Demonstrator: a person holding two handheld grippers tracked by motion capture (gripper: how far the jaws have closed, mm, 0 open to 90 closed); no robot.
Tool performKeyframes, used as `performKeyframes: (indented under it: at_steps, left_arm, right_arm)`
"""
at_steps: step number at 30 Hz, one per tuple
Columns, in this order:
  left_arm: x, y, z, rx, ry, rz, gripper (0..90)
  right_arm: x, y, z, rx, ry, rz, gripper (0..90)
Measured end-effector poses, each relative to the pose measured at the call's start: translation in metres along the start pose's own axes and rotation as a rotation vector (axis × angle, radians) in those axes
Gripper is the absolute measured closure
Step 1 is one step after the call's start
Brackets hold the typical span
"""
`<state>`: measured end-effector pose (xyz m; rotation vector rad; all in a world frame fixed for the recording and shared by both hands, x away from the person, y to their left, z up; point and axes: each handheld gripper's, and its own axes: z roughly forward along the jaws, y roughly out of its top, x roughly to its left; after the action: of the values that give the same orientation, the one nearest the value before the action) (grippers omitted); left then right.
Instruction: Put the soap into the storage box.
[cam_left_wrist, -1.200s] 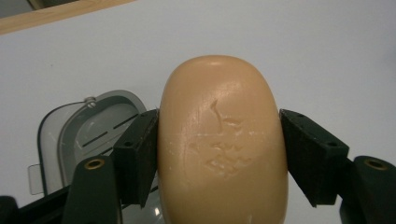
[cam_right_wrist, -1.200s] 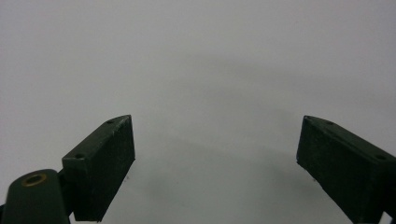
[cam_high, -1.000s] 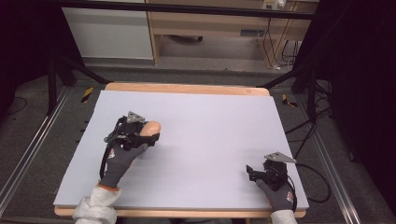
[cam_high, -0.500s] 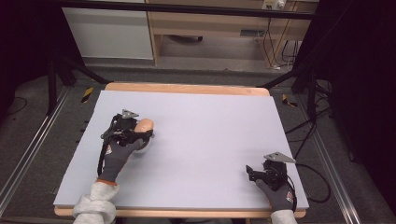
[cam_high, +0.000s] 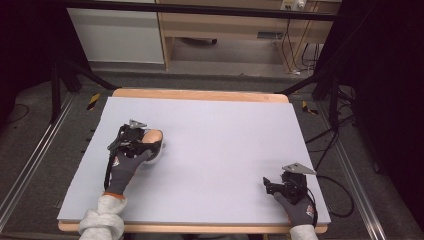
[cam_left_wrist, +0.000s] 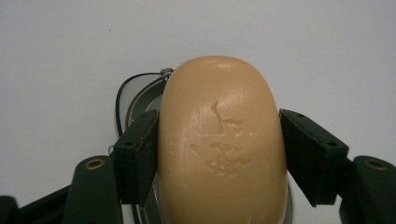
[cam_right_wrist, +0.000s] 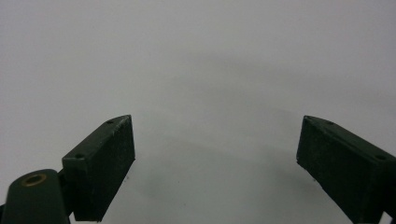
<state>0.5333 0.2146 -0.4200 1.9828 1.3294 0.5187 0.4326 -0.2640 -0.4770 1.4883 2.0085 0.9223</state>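
Observation:
A tan, rounded bar of soap sits between the jaws of my left gripper, and both black pads press its sides. Under the soap lies a shallow dish with a thin metal rim and a wire loop. In the high view the left gripper is at the table's left middle, holding the soap over the pale dish. My right gripper rests near the front right corner. Its jaws stand wide apart over the bare surface, with nothing between them.
The table has a pale grey top with a wooden edge. Cables trail off its right side. Metal rails run along the floor on both sides, and wooden furniture stands behind the table.
My left gripper has shifted slightly to the left with the soap held in it. The right gripper has stayed where it was.

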Motion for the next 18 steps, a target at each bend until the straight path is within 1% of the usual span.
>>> performKeyframes:
  at_steps: [2,4,5,6,8,9,10,11,12,13,14,15,17,18]
  left_arm:
    - [0.0005,-0.0011,0.0010,0.003,0.003,0.003,31.5]
    - [0.0007,-0.0018,0.0019,0.003,0.003,0.001,31.5]
    - [0.0009,-0.0021,0.0021,0.006,0.006,0.002,31.5]
    - [0.0009,-0.0027,0.0027,0.005,0.006,0.001,31.5]
    - [0.0012,-0.0035,0.0034,0.008,0.006,0.002,31.5]
    - [0.0013,-0.0040,0.0039,0.009,0.006,0.003,31.5]
    - [0.0013,-0.0046,0.0045,0.009,0.007,0.002,31.5]
    - [0.0017,-0.0051,0.0046,0.013,0.007,0.005,31.5]
    - [0.0019,-0.0056,0.0050,0.014,0.008,0.005,31.5]
    - [0.0022,-0.0059,0.0048,0.014,0.006,0.004,31.5]
    - [0.0024,-0.0061,0.0048,0.013,0.005,0.004,31.5]
    - [0.0024,-0.0062,0.0047,0.013,0.004,0.005,31.5]
    - [0.0023,-0.0065,0.0047,0.011,0.004,0.005,31.5]
    - [0.0019,-0.0069,0.0053,0.005,0.000,-0.003,31.4]
  right_arm:
    - [-0.0007,-0.0003,0.0007,-0.004,-0.006,-0.012,11.5]
    - [-0.0007,-0.0003,0.0007,-0.004,-0.005,-0.012,11.5]
    - [0.0000,0.0000,0.0001,0.000,0.000,0.000,11.5]
    - [-0.0007,-0.0003,0.0007,-0.004,-0.006,-0.012,11.5]
    - [-0.0007,-0.0003,0.0007,-0.004,-0.005,-0.012,11.5]
    - [0.0001,0.0000,0.0001,-0.001,0.002,0.002,11.5]
    - [0.0001,0.0000,0.0001,0.000,0.002,0.003,11.5]
    - [-0.0005,-0.0003,0.0007,-0.004,-0.006,-0.010,11.5]
    - [-0.0006,-0.0003,0.0007,-0.003,-0.007,-0.013,11.5]
    - [0.0001,0.0000,0.0001,0.000,-0.001,-0.001,11.5]
    - [0.0001,0.0000,0.0000,0.001,0.000,0.000,11.5]
    - [-0.0006,-0.0003,0.0007,-0.003,-0.007,-0.013,11.5]
    - [-0.0003,-0.0003,0.0007,-0.002,-0.005,-0.010,11.5]
    - [-0.0003,-0.0003,0.0007,-0.003,-0.006,-0.011,11.5]
